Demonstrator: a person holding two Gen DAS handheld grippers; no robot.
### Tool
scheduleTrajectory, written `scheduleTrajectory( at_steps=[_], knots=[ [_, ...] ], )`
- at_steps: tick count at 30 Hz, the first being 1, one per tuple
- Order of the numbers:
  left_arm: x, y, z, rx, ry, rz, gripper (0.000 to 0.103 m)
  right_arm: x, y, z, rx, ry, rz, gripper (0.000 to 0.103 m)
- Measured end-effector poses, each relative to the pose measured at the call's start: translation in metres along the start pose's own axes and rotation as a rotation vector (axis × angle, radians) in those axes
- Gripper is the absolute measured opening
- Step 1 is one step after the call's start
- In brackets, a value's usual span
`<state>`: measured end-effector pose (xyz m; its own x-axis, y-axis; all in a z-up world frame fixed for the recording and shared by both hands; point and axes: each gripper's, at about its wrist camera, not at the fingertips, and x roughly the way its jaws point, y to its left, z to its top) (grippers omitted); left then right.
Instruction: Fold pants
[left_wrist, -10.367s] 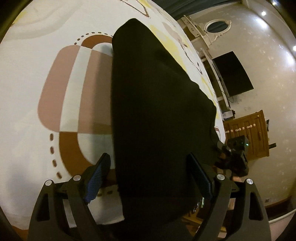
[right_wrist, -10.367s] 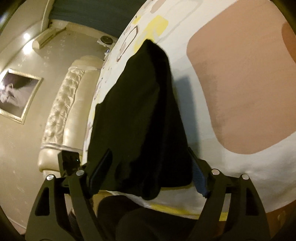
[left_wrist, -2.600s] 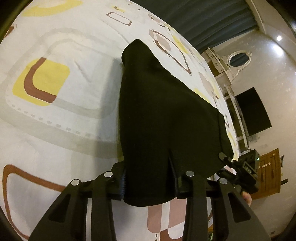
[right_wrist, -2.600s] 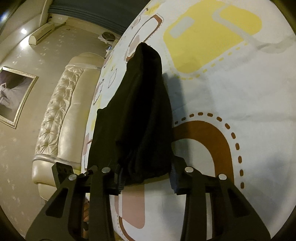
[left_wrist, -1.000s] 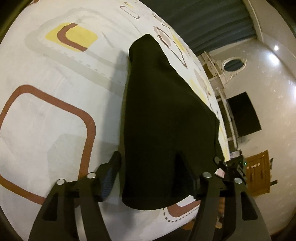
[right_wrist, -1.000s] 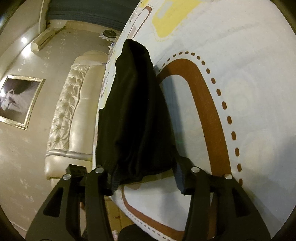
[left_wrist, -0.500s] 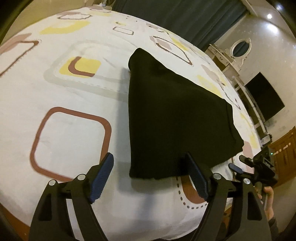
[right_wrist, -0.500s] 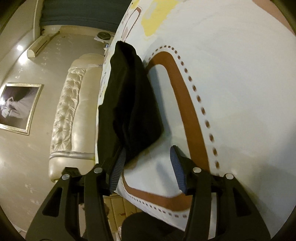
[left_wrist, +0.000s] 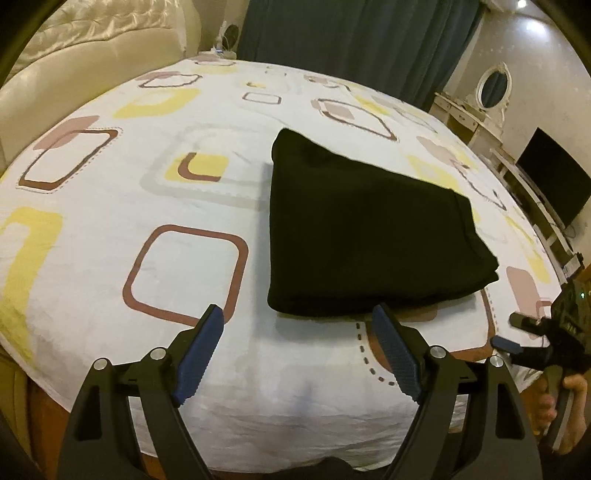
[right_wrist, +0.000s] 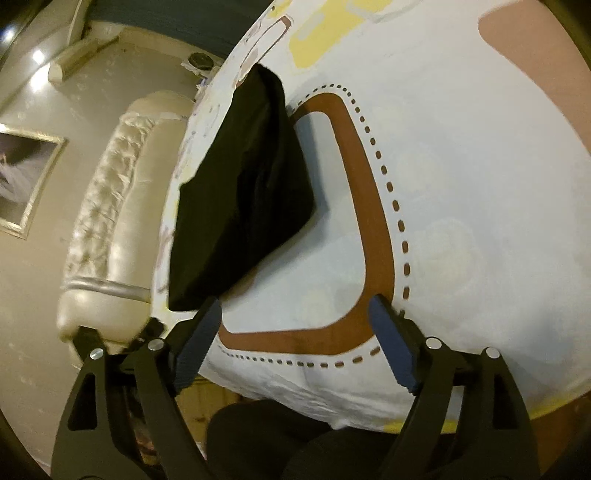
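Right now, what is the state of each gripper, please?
Left gripper: open, holding nothing; jaws just opened, off the black pants.
Right gripper: open, holding nothing; jaws just opened.

left gripper (left_wrist: 297, 325): black angular frame, silver screws at the joints
left fingers (left_wrist: 199, 349): blue ribbed pads
right gripper (right_wrist: 295, 315): same black frame, silver screws
right fingers (right_wrist: 391, 345): blue textured pads
right hand (left_wrist: 565, 413): wrapped round a black handle; a small green light above it
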<state>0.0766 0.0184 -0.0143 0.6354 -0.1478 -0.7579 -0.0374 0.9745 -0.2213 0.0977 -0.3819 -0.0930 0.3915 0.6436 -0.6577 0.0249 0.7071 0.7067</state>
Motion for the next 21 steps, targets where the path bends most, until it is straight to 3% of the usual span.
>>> scheduleTrajectory(
  at_steps=[5, 12, 16, 21],
  knots=[
    [-0.014, -0.009, -0.006, 0.022, -0.045, 0.035, 0.084, -0.004, 0.044, -0.017, -0.198, -0.063, -0.189, 0.082],
    [-0.033, -0.026, -0.012, 0.049, -0.076, 0.042, 0.085, -0.007, 0.092, -0.038, -0.391, -0.161, -0.334, 0.089],
    [-0.034, -0.033, -0.012, 0.07, -0.089, 0.054, 0.086, -0.008, 0.101, -0.042, -0.45, -0.224, -0.375, 0.09],
    [-0.032, -0.037, -0.011, 0.094, -0.103, 0.082, 0.086, -0.014, 0.093, -0.037, -0.426, -0.262, -0.378, 0.09]
  ],
)
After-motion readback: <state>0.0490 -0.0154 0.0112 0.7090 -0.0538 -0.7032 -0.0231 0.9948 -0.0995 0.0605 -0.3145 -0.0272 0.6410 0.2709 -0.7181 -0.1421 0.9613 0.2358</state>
